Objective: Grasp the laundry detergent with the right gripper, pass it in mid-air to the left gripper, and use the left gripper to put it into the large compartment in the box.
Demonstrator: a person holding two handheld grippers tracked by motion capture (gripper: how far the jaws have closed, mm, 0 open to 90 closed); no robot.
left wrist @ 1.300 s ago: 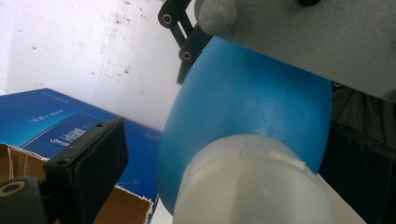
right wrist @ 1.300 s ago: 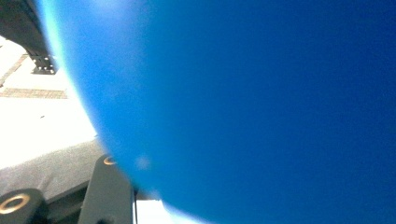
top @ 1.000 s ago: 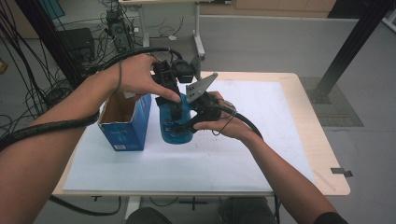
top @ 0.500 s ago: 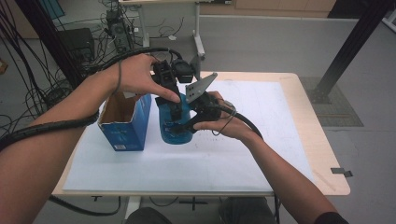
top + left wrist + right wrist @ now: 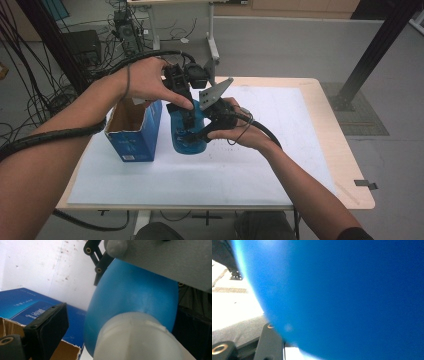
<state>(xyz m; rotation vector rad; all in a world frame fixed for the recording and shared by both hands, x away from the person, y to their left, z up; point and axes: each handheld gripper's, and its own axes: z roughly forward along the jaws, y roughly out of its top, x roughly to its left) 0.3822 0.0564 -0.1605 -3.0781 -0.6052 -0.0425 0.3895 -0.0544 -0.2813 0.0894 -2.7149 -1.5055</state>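
A blue bottle (image 5: 185, 144) with a white cap (image 5: 135, 337) stands on the white table sheet (image 5: 280, 125). My left gripper (image 5: 188, 120) comes down on it from above. In the left gripper view the cap sits between the jaws, and the left pad (image 5: 47, 327) stands a little apart from it, so this gripper is open. My right gripper (image 5: 199, 134) reaches in from the right and is shut on the bottle's body (image 5: 349, 295), which is pressed close against its camera. Its grey plate (image 5: 162, 257) shows beyond the bottle.
An open blue carton (image 5: 134, 136) stands right beside the bottle on its left. The sheet's right half and front are bare. Cables and a stand (image 5: 125, 25) lie on the floor behind the table, and a dark post (image 5: 370, 55) rises at the right.
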